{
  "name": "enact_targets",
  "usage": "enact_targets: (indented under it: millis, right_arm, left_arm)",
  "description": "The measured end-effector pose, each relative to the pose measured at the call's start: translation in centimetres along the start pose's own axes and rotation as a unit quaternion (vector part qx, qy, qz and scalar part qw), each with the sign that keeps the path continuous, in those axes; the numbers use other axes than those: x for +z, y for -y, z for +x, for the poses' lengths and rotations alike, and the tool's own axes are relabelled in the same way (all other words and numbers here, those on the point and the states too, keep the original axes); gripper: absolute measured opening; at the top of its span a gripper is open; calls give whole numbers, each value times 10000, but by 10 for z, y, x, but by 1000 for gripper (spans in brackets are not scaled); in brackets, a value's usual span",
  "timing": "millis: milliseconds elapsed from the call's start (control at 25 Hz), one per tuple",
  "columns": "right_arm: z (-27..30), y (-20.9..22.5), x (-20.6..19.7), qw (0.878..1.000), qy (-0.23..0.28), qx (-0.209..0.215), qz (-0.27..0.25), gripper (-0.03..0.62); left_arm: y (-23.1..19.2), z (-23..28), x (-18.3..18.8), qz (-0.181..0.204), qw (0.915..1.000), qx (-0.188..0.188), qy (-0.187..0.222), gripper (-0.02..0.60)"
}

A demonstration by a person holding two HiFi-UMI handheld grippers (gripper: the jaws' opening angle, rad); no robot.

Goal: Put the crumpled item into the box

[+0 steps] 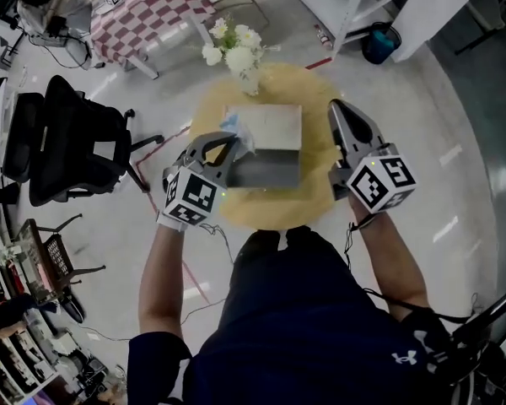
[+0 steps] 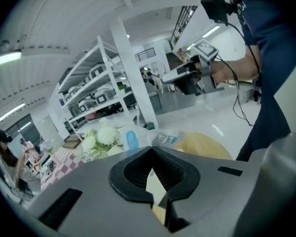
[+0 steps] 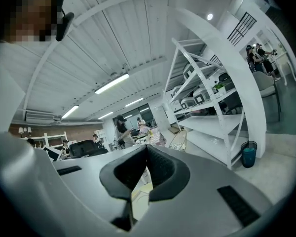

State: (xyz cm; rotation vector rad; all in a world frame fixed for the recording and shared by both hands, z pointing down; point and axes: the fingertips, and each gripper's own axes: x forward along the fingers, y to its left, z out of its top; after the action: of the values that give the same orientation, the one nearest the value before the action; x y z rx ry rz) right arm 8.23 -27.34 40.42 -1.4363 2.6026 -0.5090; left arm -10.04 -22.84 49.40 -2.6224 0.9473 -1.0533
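A grey and white box (image 1: pixel 270 169) sits in the middle of a round yellow table (image 1: pixel 314 91). The crumpled item (image 1: pixel 239 130), a blue and white wrapper, hangs over the box's left edge, and my left gripper (image 1: pixel 229 142) is shut on it. In the left gripper view the jaws of the left gripper (image 2: pixel 150 149) meet, and the wrapper (image 2: pixel 163 139) sticks out beyond their tips. My right gripper (image 1: pixel 336 106) is shut and holds nothing, hovering just right of the box. Its pads touch in the right gripper view (image 3: pixel 147 148).
A vase of white flowers (image 1: pixel 236 53) stands at the table's far edge, just behind the box. A black office chair (image 1: pixel 67 137) is on the floor to the left. A checkered table (image 1: pixel 148 11) and white shelving with a blue bin (image 1: pixel 379 42) lie farther off.
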Motion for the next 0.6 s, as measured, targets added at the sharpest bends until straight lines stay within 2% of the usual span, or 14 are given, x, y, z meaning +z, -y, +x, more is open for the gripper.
enact_targets:
  millis: [200, 600]
  right_arm:
    - [-10, 8, -11, 9995, -32, -326, 51, 2]
    - [-21, 24, -30, 9970, -71, -724, 265, 2]
  left_arm:
    - [25, 23, -26, 417, 9959, -667, -442, 17]
    - [65, 61, -66, 698, 9789, -1641, -1002, 17]
